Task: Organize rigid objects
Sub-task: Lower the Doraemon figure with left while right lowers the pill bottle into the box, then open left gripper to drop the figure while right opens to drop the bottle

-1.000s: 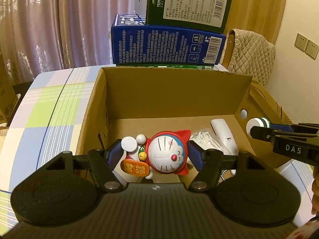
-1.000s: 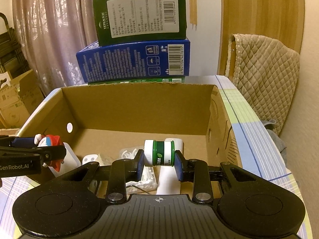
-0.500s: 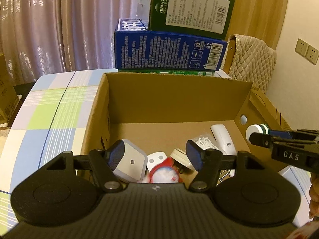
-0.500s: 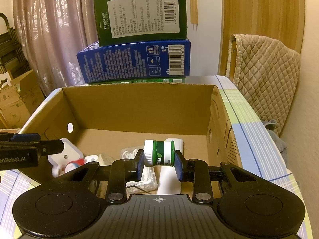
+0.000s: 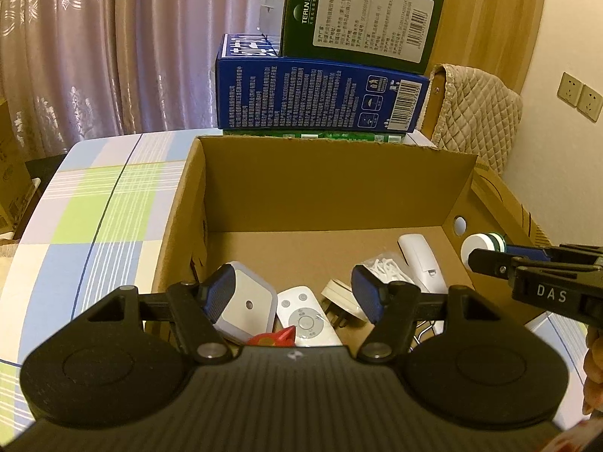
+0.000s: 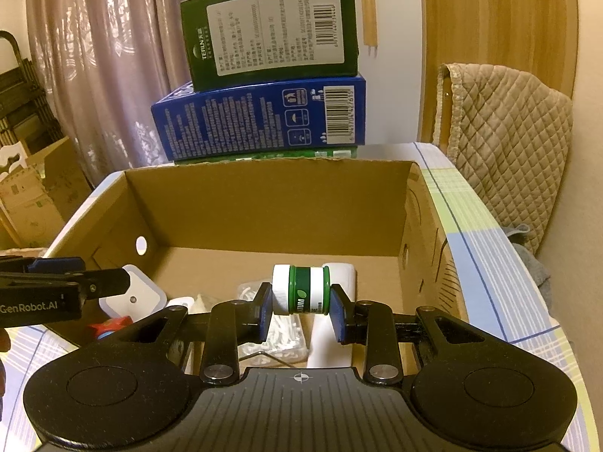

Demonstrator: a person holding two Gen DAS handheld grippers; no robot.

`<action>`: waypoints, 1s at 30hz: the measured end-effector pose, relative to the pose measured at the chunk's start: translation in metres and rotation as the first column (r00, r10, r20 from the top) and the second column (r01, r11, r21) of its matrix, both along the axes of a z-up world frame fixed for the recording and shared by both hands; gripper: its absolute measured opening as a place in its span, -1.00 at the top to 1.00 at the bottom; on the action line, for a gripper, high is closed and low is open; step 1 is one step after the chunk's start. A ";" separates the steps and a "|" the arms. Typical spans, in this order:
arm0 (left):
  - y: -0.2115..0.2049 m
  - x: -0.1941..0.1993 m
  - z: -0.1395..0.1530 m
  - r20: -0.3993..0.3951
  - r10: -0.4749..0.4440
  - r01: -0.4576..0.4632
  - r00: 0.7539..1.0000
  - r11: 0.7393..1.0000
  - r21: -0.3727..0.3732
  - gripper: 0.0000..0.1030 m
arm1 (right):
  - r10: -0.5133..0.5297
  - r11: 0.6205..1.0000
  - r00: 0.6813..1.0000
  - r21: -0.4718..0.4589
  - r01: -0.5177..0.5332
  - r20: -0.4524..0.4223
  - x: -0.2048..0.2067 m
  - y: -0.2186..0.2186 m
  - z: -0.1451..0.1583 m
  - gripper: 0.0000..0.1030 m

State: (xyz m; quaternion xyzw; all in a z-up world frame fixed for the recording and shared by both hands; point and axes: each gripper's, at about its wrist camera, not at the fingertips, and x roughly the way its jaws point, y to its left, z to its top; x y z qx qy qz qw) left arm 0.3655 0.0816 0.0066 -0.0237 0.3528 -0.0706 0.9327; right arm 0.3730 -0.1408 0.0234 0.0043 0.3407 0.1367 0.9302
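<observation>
Brown cardboard box (image 5: pixel 331 184) sits open on the checked tablecloth (image 5: pixel 94 222), and both my grippers hover at its near edge. My left gripper (image 5: pixel 288 292) is spread wide with nothing between its fingers. Below it on the box floor lie a white square device (image 5: pixel 248 303), a white remote (image 5: pixel 305 318) and the red toy (image 5: pixel 277 337) at the near left. My right gripper (image 6: pixel 300 307) clamps a green and white jar (image 6: pixel 300 289) sideways above the near right floor.

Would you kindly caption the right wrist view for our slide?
Right tool holding a green-and-white jar sideways above the open cardboard box of small household items.
</observation>
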 end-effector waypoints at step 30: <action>0.000 0.000 0.000 0.000 0.000 0.000 1.000 1.000 -0.003 -0.24 | -0.020 1.000 1.000 -0.016 0.020 0.001 0.000 -0.004 -0.001 0.45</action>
